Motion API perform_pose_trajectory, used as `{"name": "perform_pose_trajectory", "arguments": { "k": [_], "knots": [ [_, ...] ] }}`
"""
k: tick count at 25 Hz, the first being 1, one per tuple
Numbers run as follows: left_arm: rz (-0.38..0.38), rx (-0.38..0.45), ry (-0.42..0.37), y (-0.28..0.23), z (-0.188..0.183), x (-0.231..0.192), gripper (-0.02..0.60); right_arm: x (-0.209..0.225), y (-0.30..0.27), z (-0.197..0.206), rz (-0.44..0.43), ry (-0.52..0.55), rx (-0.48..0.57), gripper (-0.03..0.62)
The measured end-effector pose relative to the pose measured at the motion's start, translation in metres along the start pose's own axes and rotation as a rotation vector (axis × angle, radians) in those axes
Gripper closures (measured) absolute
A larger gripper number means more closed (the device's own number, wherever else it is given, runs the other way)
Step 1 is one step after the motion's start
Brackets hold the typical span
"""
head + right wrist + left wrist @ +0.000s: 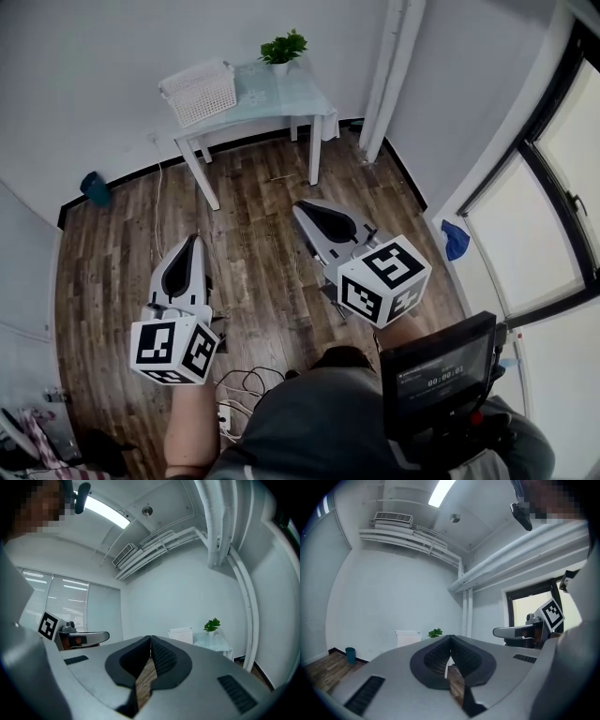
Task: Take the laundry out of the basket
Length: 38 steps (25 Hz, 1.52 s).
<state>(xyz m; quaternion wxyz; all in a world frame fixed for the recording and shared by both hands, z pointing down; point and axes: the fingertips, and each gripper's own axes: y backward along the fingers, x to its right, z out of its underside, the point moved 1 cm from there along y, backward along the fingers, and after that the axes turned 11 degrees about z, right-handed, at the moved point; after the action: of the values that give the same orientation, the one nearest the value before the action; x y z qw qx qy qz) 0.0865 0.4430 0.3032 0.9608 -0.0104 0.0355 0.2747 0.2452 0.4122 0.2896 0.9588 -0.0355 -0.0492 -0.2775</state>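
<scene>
A white laundry basket (200, 92) stands on the left end of a small pale table (281, 98) against the far wall; its contents do not show from here. The basket is small in the left gripper view (408, 638) and in the right gripper view (181, 635). My left gripper (194, 243) hangs over the wood floor, well short of the table, jaws shut with nothing in them. My right gripper (302, 208) is held a little farther forward, also shut and empty. Both point toward the table.
A potted green plant (283, 48) sits at the table's back. A teal bin (95, 188) stands by the left wall, a blue cloth (455, 239) lies by the window at right. White pipes (394, 66) run up the corner. Cables (246, 382) lie on the floor near me.
</scene>
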Motion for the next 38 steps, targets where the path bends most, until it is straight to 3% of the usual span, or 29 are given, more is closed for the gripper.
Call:
{"name": "perform_pose_trajectory", "arguments": {
  "k": [11, 17, 29, 38],
  "knots": [
    [-0.049, 0.001, -0.009, -0.032, 0.0, -0.057, 0.575, 0.013, -0.07, -0.001, -0.041, -0.014, 0.001, 0.579],
    [-0.087, -0.021, -0.062, -0.086, -0.01, -0.083, 0.575, 0.046, -0.128, -0.013, -0.092, -0.009, 0.027, 0.578],
    [-0.083, -0.021, -0.061, -0.216, -0.023, -0.11, 0.575, 0.129, -0.214, -0.033, -0.15, 0.021, 0.042, 0.577],
    [-0.086, -0.06, -0.056, -0.262, -0.013, -0.134, 0.574, 0.16, -0.26, -0.03, -0.159, 0.067, 0.028, 0.577]
  ]
}}
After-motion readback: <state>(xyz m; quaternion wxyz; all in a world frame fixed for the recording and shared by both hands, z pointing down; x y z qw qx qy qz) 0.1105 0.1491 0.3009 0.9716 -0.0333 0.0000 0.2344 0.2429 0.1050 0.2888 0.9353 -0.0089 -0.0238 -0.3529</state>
